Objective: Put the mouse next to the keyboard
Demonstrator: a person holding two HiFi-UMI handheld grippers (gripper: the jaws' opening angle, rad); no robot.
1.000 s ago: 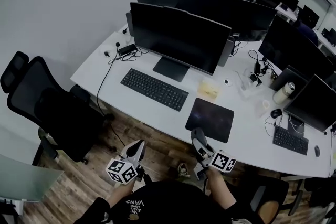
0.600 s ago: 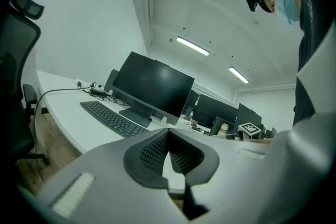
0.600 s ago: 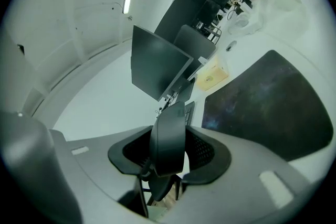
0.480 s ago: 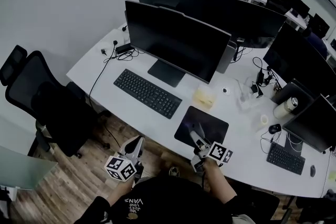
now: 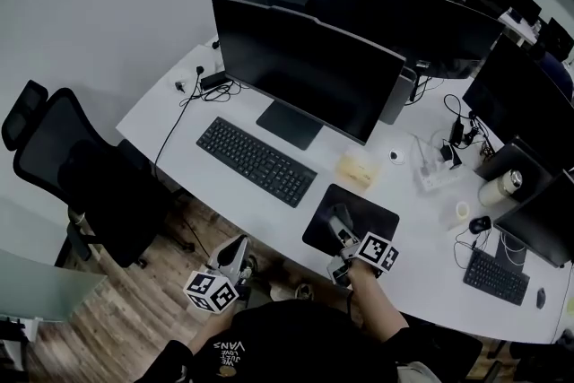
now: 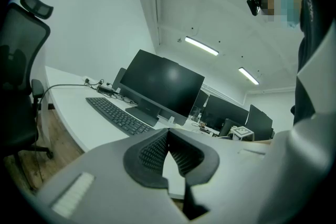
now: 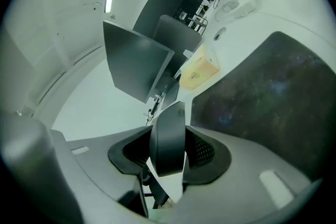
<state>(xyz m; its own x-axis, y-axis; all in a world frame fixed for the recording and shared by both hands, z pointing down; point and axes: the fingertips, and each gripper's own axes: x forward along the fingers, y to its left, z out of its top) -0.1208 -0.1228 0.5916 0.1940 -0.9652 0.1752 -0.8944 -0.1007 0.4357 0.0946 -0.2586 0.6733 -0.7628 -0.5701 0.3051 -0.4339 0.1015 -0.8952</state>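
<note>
My right gripper (image 5: 341, 222) is shut on a dark mouse (image 7: 168, 145), which stands on edge between the pads. It hovers over the near edge of the black mouse pad (image 5: 360, 213), also seen in the right gripper view (image 7: 268, 97). The black keyboard (image 5: 256, 161) lies left of the pad, in front of the monitor. In the head view the mouse is mostly hidden by the fingers. My left gripper (image 5: 237, 253) hangs below the desk's front edge over the floor, its jaws (image 6: 168, 132) shut with nothing between them; its view shows the keyboard (image 6: 118, 115) ahead.
A large monitor (image 5: 305, 72) stands behind the keyboard. A yellow box (image 5: 355, 168) sits just beyond the mouse pad. A black office chair (image 5: 76, 179) stands at the left. Cables, a cup, another mouse (image 5: 481, 224) and a second keyboard (image 5: 489, 274) crowd the desk's right side.
My right gripper has moved forward with the mouse, from off the desk's front edge to over the near edge of the mouse pad. The left gripper stays low by the floor.
</note>
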